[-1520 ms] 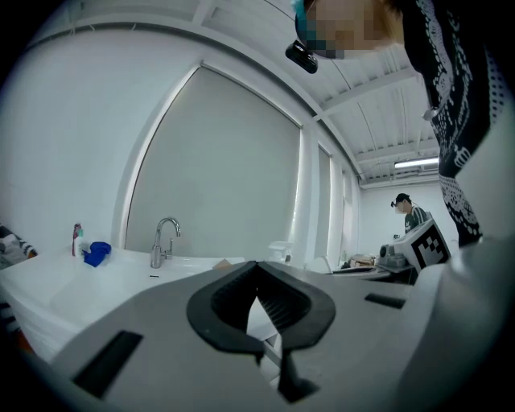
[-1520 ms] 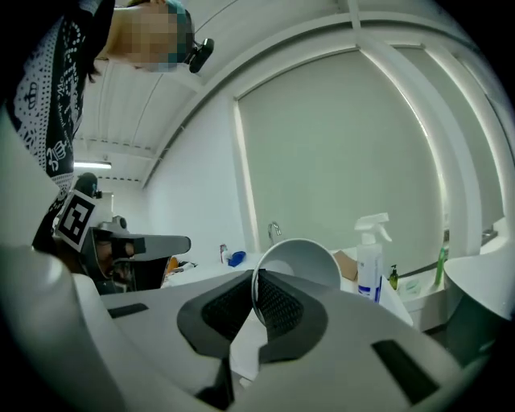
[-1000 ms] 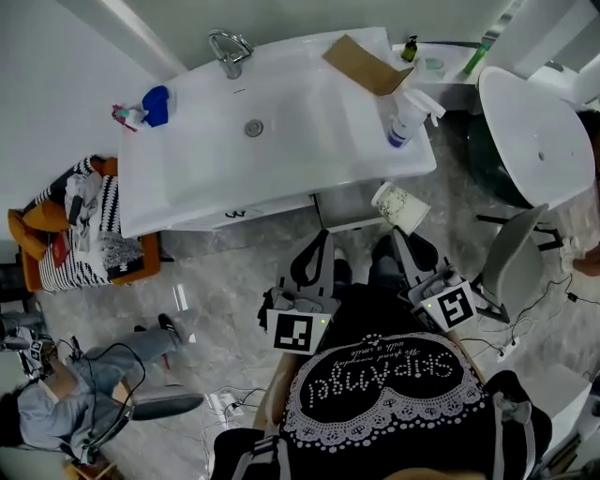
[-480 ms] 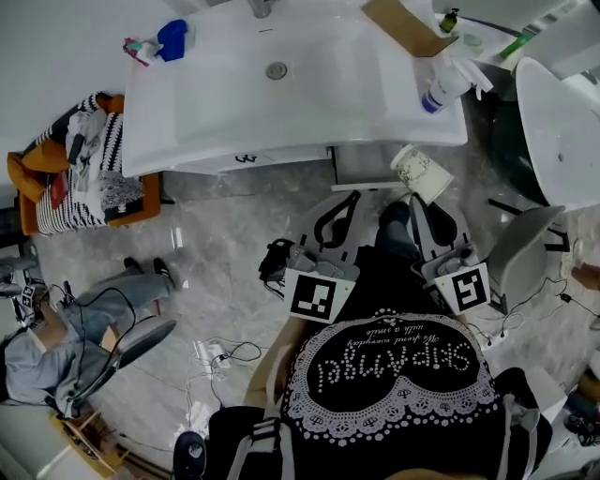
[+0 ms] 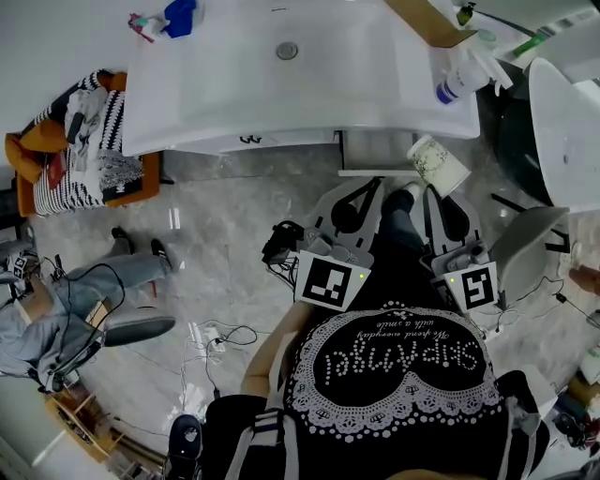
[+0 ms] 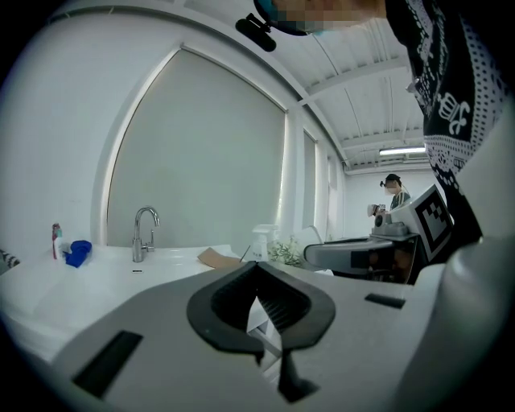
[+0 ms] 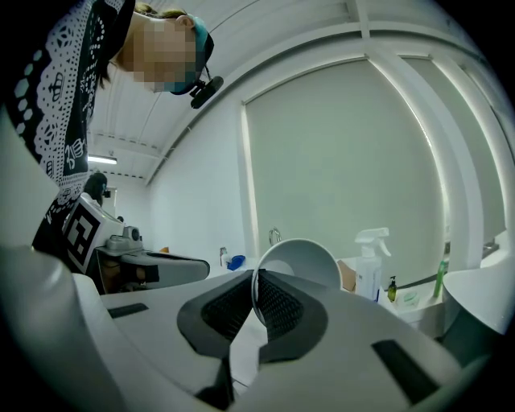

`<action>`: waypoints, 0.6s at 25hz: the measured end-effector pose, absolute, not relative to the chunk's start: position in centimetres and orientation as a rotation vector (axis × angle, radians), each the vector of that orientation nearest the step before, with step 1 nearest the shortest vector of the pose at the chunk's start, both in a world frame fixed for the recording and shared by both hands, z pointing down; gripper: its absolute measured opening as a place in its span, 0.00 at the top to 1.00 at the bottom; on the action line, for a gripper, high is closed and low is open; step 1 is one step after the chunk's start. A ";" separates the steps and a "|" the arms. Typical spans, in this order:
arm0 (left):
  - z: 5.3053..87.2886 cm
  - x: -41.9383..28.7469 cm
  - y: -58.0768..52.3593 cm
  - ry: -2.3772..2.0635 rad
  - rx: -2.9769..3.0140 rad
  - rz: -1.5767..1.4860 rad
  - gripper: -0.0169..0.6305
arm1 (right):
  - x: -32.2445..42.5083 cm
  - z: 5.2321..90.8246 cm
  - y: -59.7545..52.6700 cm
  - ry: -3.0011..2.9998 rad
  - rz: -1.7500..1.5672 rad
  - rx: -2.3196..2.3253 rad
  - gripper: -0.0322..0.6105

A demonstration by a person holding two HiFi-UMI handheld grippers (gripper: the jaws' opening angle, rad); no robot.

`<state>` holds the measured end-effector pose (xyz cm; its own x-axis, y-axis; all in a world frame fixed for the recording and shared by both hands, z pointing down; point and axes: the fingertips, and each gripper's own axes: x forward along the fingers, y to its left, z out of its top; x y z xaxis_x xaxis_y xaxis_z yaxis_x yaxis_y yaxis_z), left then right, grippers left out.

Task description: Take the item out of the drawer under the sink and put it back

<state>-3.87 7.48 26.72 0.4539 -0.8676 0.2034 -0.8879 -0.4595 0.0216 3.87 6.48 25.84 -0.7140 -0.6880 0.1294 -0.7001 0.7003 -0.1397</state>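
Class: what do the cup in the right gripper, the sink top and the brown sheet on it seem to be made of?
Cup: probably paper; matte white inside, printed pattern outside, thin rim.
Sink top: glossy white, smooth, perhaps ceramic or cast resin.
Brown sheet: looks like cardboard; dull tan, flat, straight edges.
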 end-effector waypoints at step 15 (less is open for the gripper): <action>27.0 -3.5 7.5 -1.511 2.565 0.205 0.97 | 4.4 26.3 6.4 -2.820 0.307 1.176 0.91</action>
<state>-3.48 7.49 27.03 0.4810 -0.8544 0.1966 -0.8759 -0.4779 0.0658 4.37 6.43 26.25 -0.7046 -0.6954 0.1412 -0.7095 0.6871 -0.1563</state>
